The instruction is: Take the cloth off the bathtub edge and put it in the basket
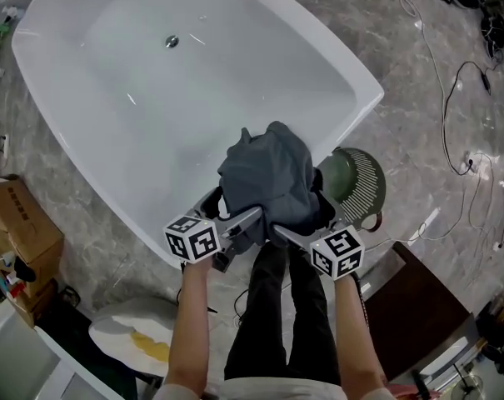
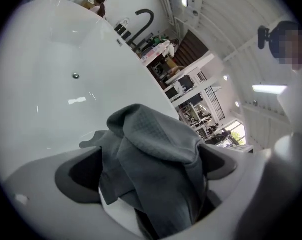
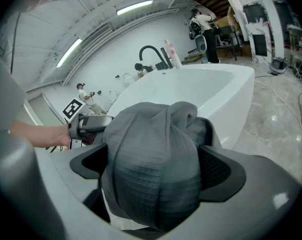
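Now: cloth (image 1: 268,173) bunched on tub edge (image 1: 366,100), basket (image 1: 357,187) just beside. Left gripper (image 1: 242,225), right gripper (image 1: 296,237): jaws wide, cloth between. Close deep on folds; lift clear before swinging to basket.

The floor (image 1: 401,73) is grey marble-pattern stone with a glossy finish. Loose cables (image 1: 444,127) run across it at the upper right of the head view. A cardboard box (image 1: 18,223) stands at the left edge. A dark brown wooden unit (image 1: 422,307) stands at the lower right. The white ceiling (image 3: 106,24) carries 2 strip lights (image 3: 135,7). A bright window (image 2: 236,132) shows in the far background.
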Demonstrator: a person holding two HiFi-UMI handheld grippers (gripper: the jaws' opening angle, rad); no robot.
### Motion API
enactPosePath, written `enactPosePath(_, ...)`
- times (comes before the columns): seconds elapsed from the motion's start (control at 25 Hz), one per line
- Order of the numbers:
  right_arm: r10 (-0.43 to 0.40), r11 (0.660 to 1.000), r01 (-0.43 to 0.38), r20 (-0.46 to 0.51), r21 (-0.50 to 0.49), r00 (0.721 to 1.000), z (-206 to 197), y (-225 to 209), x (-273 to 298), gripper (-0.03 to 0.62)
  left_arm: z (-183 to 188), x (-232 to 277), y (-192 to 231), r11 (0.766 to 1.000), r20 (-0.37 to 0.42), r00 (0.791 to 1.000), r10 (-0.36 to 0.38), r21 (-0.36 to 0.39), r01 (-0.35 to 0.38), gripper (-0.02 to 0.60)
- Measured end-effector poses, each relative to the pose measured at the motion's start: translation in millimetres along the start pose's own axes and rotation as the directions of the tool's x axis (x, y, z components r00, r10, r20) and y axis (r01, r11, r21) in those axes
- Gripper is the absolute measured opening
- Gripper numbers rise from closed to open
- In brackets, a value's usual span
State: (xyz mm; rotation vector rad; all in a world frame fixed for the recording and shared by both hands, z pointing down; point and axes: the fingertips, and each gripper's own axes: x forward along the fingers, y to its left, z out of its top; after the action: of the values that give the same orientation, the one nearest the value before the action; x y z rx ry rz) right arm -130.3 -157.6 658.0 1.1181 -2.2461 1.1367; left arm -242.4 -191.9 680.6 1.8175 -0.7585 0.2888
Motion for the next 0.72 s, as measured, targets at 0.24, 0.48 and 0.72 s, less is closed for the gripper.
enactPosePath(0.24,0.036,0.992,-0.037,0.014,0.118,0.999,-9.2,3.6,17.6,0.537,-10.6,22.5,7.2,0.994,-0.099,0.990,-0.097,-0.069,0.090,0.640)
enactPosePath(0.48,0.080,0.970,-0.098,0.089,0.222,0.993,-13.3,7.9,22.0,0.532,-15.2,28.6,-5.0,0.975,-0.131,0.972,-0.193,-0.134,0.176,0.609)
enactPosePath(0.72,0.143,0.966,-0.164,0.115,0.199,0.983,-12.3,16.3,16.2,0.389,-9.9,24.7,-27.5,0.978,-0.148,0.968,-0.204,-0.062,0.197,0.426)
